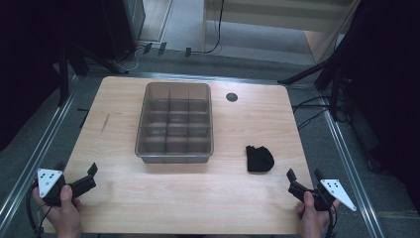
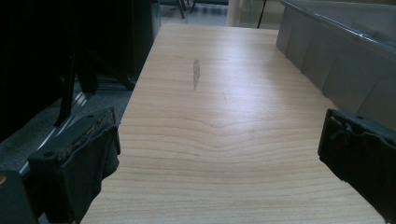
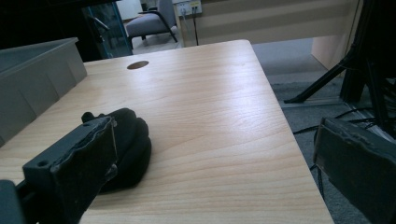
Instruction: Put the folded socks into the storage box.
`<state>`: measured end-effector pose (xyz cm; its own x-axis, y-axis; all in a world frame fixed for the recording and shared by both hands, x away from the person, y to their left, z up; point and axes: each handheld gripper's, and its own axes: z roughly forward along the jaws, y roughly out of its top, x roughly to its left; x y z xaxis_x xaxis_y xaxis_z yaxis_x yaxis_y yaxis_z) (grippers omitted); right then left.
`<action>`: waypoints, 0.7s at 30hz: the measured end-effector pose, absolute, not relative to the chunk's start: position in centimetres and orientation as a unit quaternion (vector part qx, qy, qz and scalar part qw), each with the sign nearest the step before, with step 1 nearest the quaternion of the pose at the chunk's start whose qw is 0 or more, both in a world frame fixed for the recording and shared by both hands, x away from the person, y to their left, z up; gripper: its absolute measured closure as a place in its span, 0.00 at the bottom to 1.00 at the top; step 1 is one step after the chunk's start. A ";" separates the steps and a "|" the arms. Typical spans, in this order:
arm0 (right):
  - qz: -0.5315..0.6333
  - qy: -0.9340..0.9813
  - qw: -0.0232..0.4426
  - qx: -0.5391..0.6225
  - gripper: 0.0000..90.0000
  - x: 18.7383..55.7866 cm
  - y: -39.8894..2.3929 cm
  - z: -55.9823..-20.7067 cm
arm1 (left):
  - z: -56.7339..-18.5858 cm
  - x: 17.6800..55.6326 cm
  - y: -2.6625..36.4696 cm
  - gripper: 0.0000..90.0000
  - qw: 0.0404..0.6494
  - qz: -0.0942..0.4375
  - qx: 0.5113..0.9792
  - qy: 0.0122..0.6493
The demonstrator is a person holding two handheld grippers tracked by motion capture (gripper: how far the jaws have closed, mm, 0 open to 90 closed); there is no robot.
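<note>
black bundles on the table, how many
1: a black bundle lies on the table, right of the grey divided bin, just ahead of the right gripper. Bin compartments look empty.

No readable text, label, brand, number or sign anywhere. Only small dark dots on the grey three-cornered plates (image 1: 48, 178) atop the claws, forming no letters or digits. Grey divided bin (image 1: 174, 122) unmarked. Bare wood grain on the worktop (image 1: 237, 129), with one grey smear (image 2: 196, 72) that spells nothing.
</note>
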<state>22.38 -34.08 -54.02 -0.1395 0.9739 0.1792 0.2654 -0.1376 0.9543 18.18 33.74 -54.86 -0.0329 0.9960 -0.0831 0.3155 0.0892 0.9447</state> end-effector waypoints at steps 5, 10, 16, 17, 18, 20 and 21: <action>0.505 0.556 0.343 0.563 0.00 22.3 -34.0 -53.8 | -54.9 18.2 33.6 0.00 0.429 0.396 0.546 0.600; 0.500 0.566 0.338 0.562 0.00 22.3 -33.2 -53.1 | -55.0 18.2 33.5 0.00 0.429 0.395 0.549 0.600; 0.495 0.589 0.316 0.555 0.00 22.7 -31.9 -51.6 | -55.0 18.2 33.5 0.00 0.427 0.393 0.550 0.600; 0.486 0.608 0.298 0.552 0.00 23.1 -31.3 -51.2 | -55.0 18.2 33.5 0.00 0.427 0.393 0.550 0.601; 0.479 0.616 0.296 0.551 0.00 23.3 -31.1 -51.1 | -55.0 18.2 33.5 0.00 0.427 0.393 0.550 0.601; 0.458 0.632 0.287 0.555 0.02 23.9 -30.6 -50.7 | -55.0 18.2 33.5 0.00 0.426 0.391 0.550 0.603; 0.453 0.638 0.281 0.555 0.04 24.2 -30.4 -50.5 | -55.0 18.3 33.5 0.00 0.426 0.391 0.549 0.604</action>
<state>24.16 -30.45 -50.50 -0.2254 0.9634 0.1451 0.4541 -0.0279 0.8905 18.25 33.55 -55.01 -0.0342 0.9958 -0.0851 0.3293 0.0917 0.9398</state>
